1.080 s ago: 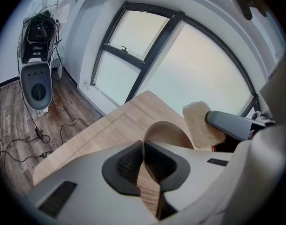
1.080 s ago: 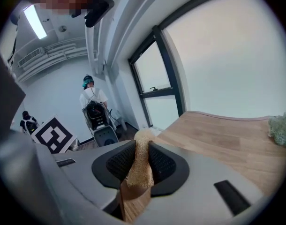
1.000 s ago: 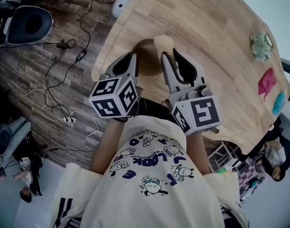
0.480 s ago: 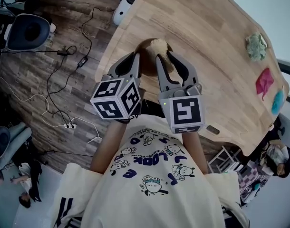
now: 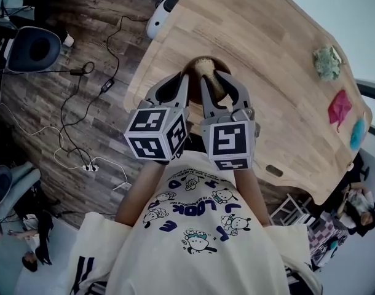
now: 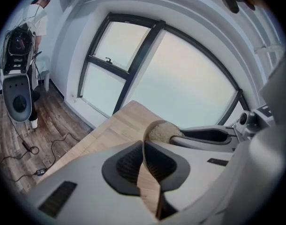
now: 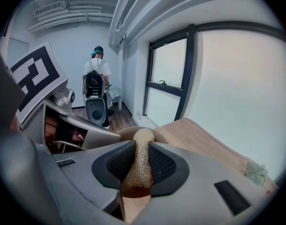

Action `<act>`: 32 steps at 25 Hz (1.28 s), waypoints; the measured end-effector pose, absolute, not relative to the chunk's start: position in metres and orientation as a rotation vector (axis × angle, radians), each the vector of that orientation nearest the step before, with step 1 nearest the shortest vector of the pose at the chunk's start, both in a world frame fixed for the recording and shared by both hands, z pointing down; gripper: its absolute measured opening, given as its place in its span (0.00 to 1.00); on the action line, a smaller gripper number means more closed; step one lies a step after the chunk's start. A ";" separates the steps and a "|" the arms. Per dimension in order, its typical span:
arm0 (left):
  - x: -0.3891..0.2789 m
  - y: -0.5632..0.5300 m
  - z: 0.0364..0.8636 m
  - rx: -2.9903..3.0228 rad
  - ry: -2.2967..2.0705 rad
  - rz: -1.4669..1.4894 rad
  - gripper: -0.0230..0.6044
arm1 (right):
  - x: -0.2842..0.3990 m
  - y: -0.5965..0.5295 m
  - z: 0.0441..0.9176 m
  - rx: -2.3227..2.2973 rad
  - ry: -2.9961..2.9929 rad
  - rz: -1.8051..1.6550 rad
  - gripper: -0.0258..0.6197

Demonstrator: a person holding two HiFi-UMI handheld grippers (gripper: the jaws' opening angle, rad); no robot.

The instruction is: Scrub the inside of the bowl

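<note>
with left fingers (image 6: 126, 165) pinched shut on the rim of the bowl (image 6: 151, 125) by the bench's (image 5: 267, 72) near left corner, and right fingers (image 7: 164, 165) clamped on the scrubber (image 7: 139, 165), hold the rim firmly, press against the inner wall, sweep in circles.

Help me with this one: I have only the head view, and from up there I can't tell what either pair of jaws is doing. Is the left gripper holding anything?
Observer: Yes. The left gripper view shows the left gripper shut on the thin rim of the wooden bowl, one pad inside the rim and one outside.
Operator: And the right one?
Observer: In the right gripper view, the right gripper pinches a beige fibrous scrubber between its pads.
</note>
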State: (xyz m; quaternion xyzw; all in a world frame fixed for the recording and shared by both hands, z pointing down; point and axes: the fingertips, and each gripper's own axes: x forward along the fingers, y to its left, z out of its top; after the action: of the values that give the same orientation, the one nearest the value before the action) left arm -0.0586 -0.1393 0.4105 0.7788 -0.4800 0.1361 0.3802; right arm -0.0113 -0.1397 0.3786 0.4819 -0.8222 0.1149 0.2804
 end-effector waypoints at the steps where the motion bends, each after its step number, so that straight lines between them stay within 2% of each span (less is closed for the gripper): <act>1: -0.057 -0.138 0.410 1.992 -1.223 0.353 0.11 | -0.010 -0.139 0.380 1.283 -2.193 0.304 0.17; 32: -0.040 -0.144 0.399 2.150 -1.124 0.489 0.11 | -0.027 -0.119 0.398 1.017 -2.217 0.322 0.16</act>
State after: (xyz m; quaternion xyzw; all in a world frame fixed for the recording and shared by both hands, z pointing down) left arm -0.0405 -0.1439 0.3994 0.8208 -0.4292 0.1867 0.3274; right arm -0.0270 -0.1193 0.3985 0.3895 -0.8494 0.1233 0.3342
